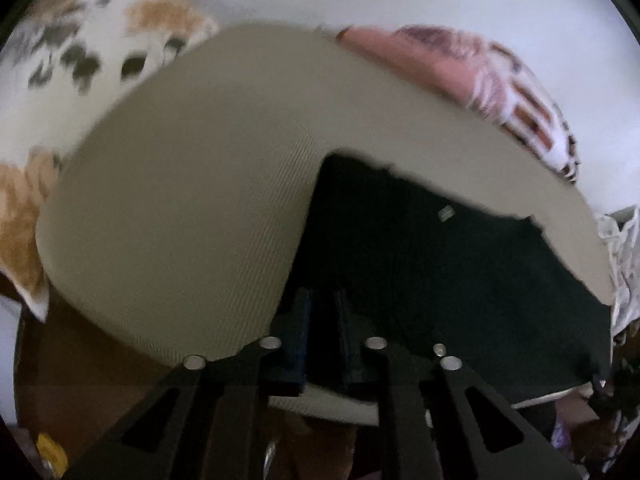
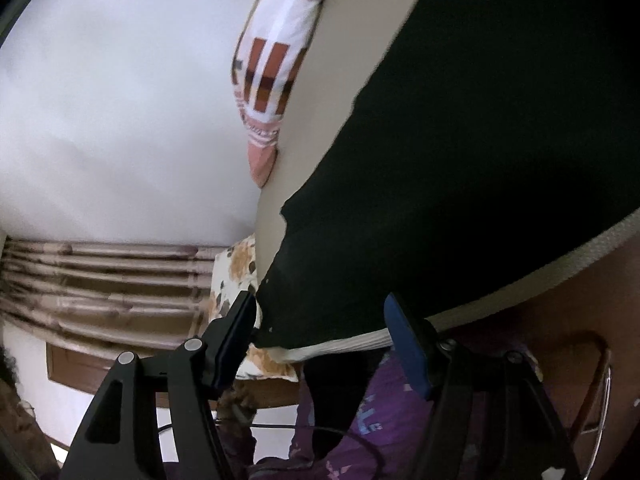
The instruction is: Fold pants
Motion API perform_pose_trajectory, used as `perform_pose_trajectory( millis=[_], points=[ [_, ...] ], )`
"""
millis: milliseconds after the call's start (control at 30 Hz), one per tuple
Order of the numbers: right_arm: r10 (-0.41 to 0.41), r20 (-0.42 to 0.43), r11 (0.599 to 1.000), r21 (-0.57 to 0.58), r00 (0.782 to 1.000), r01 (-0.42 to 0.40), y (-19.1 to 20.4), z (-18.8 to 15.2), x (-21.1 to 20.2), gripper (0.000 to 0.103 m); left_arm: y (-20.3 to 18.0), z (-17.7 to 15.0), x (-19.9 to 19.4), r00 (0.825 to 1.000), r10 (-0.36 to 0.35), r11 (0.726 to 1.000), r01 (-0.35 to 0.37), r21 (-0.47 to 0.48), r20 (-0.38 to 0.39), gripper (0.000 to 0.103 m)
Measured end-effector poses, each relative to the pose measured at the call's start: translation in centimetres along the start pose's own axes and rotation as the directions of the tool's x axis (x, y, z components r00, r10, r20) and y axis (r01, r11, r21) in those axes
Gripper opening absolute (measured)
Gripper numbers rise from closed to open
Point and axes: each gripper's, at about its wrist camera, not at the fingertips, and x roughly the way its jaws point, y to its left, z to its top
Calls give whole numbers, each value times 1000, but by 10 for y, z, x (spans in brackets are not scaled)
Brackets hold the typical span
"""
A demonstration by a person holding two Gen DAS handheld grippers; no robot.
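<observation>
Black pants lie flat on a beige ribbed mat. In the left wrist view my left gripper is at the pants' near corner, its two fingers close together with dark cloth pinched between them. In the right wrist view the same pants spread across the mat, and one end hangs over the mat's near edge. My right gripper stands open at that edge. The hanging end sits between its black finger and its blue-padded finger, and neither pad presses on the cloth.
A pink and brown checked pillow lies beside the mat against a white wall. A floral sheet covers the far left. Striped curtains, a person's purple clothing and a chair frame are below the mat's edge.
</observation>
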Motion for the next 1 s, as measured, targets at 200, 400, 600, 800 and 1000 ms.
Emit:
perform_pose_trajectory(
  millis=[200,400,600,800,1000],
  points=[
    [9,-10,1000,2,1000,-9,-3,3,3,67,4,-4,7,999,42,999,-43,18,17,9],
    [-15,-91,991,-135,996,2,34,7,18,67,-5,-5,-1,999,18,999,-19,44,35,9],
    [-230,-143,734,-675,963,75,140,8,106,64,-16,-13,5,999,40,997,-42,72,37,10],
    [-409,-139,470,-879,902,78,158,34,206,38,-12,-10,0,998,13,999,-16,46,65,13],
    [-457,-147,419,-906,877,66,151,61,260,36,-13,-10,-5,993,42,999,-44,12,112,16]
  ],
)
